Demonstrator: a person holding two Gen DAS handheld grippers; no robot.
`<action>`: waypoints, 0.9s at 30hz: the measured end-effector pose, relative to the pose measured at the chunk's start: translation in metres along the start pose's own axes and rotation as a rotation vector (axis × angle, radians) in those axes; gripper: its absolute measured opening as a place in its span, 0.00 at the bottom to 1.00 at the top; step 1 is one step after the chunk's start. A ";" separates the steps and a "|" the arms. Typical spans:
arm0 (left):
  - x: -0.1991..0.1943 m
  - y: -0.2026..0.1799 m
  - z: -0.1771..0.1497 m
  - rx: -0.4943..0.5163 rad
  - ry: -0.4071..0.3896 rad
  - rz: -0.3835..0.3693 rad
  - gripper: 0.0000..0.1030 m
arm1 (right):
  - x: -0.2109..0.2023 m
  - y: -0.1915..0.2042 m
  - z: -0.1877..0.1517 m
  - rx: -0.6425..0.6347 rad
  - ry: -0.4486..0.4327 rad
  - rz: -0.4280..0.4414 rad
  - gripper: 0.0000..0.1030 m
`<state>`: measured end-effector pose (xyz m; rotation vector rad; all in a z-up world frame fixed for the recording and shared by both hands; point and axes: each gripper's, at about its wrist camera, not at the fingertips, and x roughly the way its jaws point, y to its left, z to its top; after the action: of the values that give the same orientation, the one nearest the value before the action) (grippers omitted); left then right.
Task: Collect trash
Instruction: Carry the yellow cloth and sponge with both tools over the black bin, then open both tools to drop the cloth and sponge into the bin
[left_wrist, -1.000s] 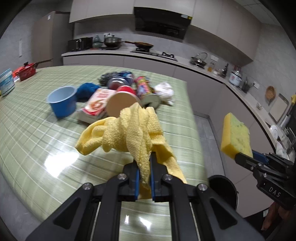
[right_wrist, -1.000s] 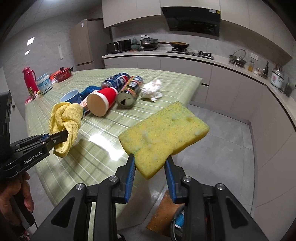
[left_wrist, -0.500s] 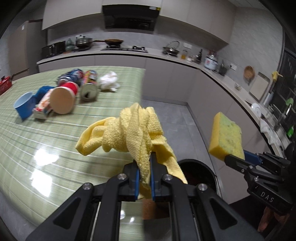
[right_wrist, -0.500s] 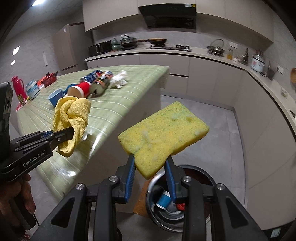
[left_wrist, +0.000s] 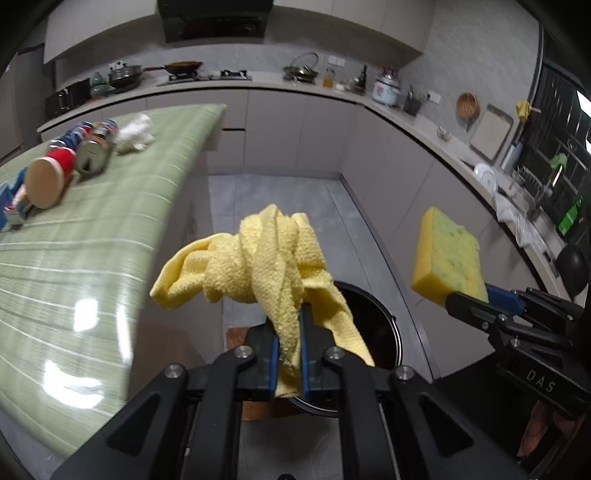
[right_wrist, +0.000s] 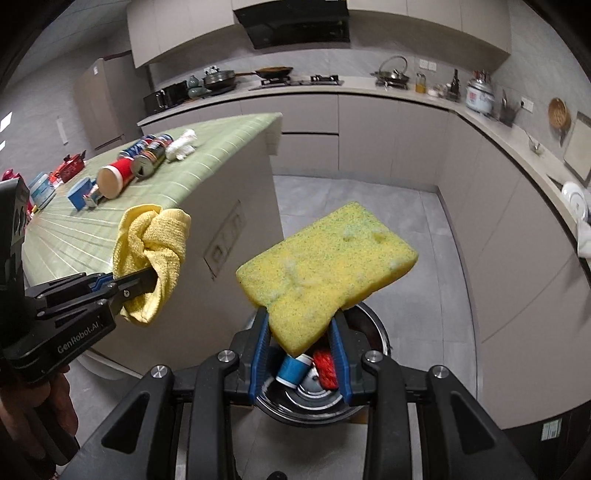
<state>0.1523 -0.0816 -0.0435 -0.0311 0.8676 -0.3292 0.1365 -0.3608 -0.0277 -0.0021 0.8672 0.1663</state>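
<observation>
My left gripper (left_wrist: 289, 334) is shut on a crumpled yellow cloth (left_wrist: 258, 266), which bunches above the fingers and hangs over a round dark trash bin (left_wrist: 380, 332) on the floor. My right gripper (right_wrist: 301, 332) is shut on a yellow-green sponge (right_wrist: 327, 264), held flat above the same bin (right_wrist: 373, 334). Inside the bin lie a blue cup (right_wrist: 293, 369) and something red (right_wrist: 325, 367). In the right wrist view the left gripper (right_wrist: 138, 286) with the cloth (right_wrist: 151, 243) is at the left. The sponge (left_wrist: 447, 258) in the right gripper (left_wrist: 463, 297) shows at the right of the left wrist view.
The green-striped island counter (left_wrist: 74, 240) lies to the left and carries a red paper cup (left_wrist: 50, 177), cans (left_wrist: 94, 151), a white crumpled tissue (left_wrist: 135, 134) and a blue box (right_wrist: 81, 194). Grey floor (left_wrist: 277, 199) and cabinets surround the bin. A hand (right_wrist: 37, 417) holds the left gripper.
Both grippers have swung from over the counter to above the trash bin on the floor, still gripping the cloth and the sponge. The counter items have slid to the left of both views.
</observation>
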 end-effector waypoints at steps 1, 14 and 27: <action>0.003 -0.004 -0.002 0.003 0.008 -0.003 0.09 | 0.002 -0.004 -0.003 0.005 0.006 -0.001 0.32; 0.060 -0.039 -0.024 0.024 0.125 -0.018 0.09 | 0.042 -0.038 -0.020 0.029 0.073 0.021 0.32; 0.124 -0.050 -0.051 0.036 0.253 -0.043 0.10 | 0.111 -0.049 -0.039 0.028 0.208 0.078 0.33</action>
<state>0.1751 -0.1604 -0.1606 0.0259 1.1130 -0.3942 0.1840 -0.3955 -0.1403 0.0408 1.0776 0.2298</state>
